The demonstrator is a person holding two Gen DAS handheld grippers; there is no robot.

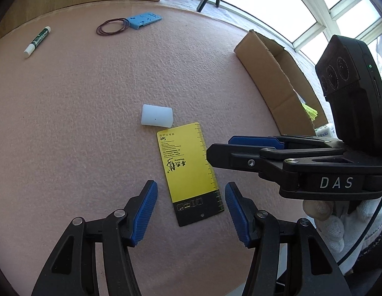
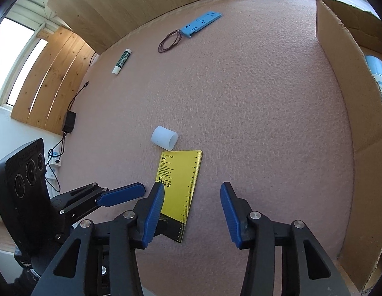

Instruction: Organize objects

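A yellow and black ruler card [image 1: 191, 172] [image 2: 181, 185] lies flat on the pink mat [image 1: 80, 123]. My left gripper [image 1: 191, 209] is open, its blue pads standing on either side of the card's black end, apart from it. My right gripper [image 2: 192, 209] is open too. Its left pad [image 2: 154, 209] overlaps the card's near left corner in the picture, and its right pad stands well off the card. From the left wrist view, the right gripper [image 1: 220, 149] reaches in from the right over the card's ruler edge. The left gripper [image 2: 121, 194] shows at the left of the right wrist view.
A white cylinder [image 1: 157, 115] [image 2: 164, 138] lies just beyond the card. Farther back are a green and white marker [image 1: 37, 41] [image 2: 121, 61], brown rubber bands [image 1: 112, 26] [image 2: 170, 42] and a blue plastic piece [image 1: 144, 19] [image 2: 200, 23]. An open cardboard box [image 1: 272, 74] [image 2: 338, 98] stands on the right. A gloved hand [image 1: 326, 222] holds the right gripper.
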